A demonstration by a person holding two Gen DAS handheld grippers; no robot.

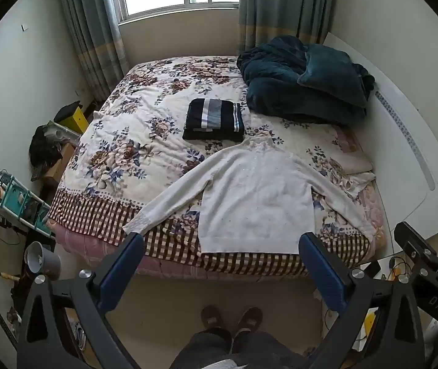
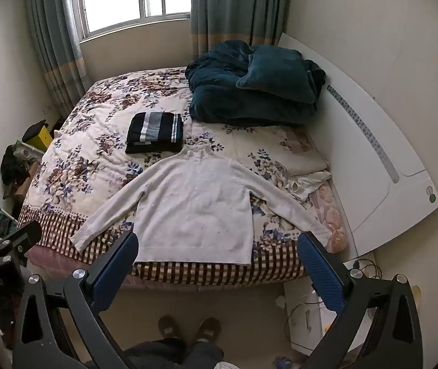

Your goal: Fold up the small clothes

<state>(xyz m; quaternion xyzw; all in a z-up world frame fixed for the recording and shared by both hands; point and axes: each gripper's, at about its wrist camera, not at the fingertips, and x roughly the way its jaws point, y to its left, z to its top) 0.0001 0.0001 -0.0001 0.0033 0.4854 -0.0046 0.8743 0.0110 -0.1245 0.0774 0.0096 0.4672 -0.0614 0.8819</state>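
A white long-sleeved sweater (image 1: pixel 257 196) lies flat on the floral bedspread (image 1: pixel 133 141), hem toward me, both sleeves spread out; it also shows in the right wrist view (image 2: pixel 194 209). A folded dark striped garment (image 1: pixel 214 120) lies behind it, also seen in the right wrist view (image 2: pixel 156 133). My left gripper (image 1: pixel 222 246) is open and empty, held above the floor in front of the bed's near edge. My right gripper (image 2: pixel 219 246) is open and empty beside it, also short of the hem.
A heap of dark teal blankets and a pillow (image 1: pixel 305 83) fills the bed's back right. A white headboard (image 1: pixel 409 141) runs along the right. Cluttered shelves and boxes (image 1: pixel 19 196) stand at the left. The person's feet (image 1: pixel 231 319) stand on the floor below.
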